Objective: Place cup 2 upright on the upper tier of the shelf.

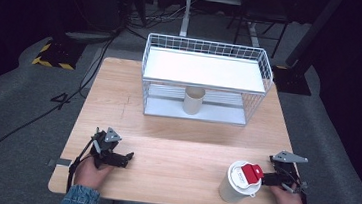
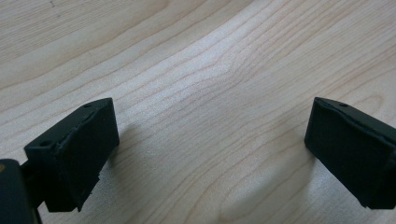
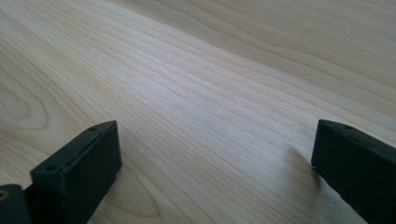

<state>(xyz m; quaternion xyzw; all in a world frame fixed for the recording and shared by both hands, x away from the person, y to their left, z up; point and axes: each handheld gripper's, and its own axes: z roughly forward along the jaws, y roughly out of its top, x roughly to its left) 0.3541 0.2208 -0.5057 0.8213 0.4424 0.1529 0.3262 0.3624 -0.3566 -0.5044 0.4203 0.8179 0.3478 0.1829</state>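
Standing at the near right of the bench (image 1: 174,151), the cup (image 1: 237,185) is the nearest thing to either set of tongs, just beside the right tongs (image 1: 274,179) and touching neither. It is a tall white paper cup with a white lid (image 1: 242,174) that carries a red tab (image 1: 251,172). It looks light and thin-walled, so I judge it would dent under a hard squeeze and tip easily if nudged near the top. Its smooth wall may slip a little. The best hold seems to be across the body below the rim, where the lid stiffens it, with gentle pressure and the cup kept upright in case it holds liquid; whether it is full cannot be told.

Farther back, a wire rack (image 1: 206,79) with a white shelf stands well apart, and a second, open tan cup (image 1: 193,100) sits on its lower level.

Both tongs hover low over bare wood. In the right gripper view the right tongs' jaws stand wide apart with nothing between them. The left tongs (image 1: 122,157), at the near left and well apart from the cup, are likewise spread wide and empty in the left gripper view (image 2: 210,154).
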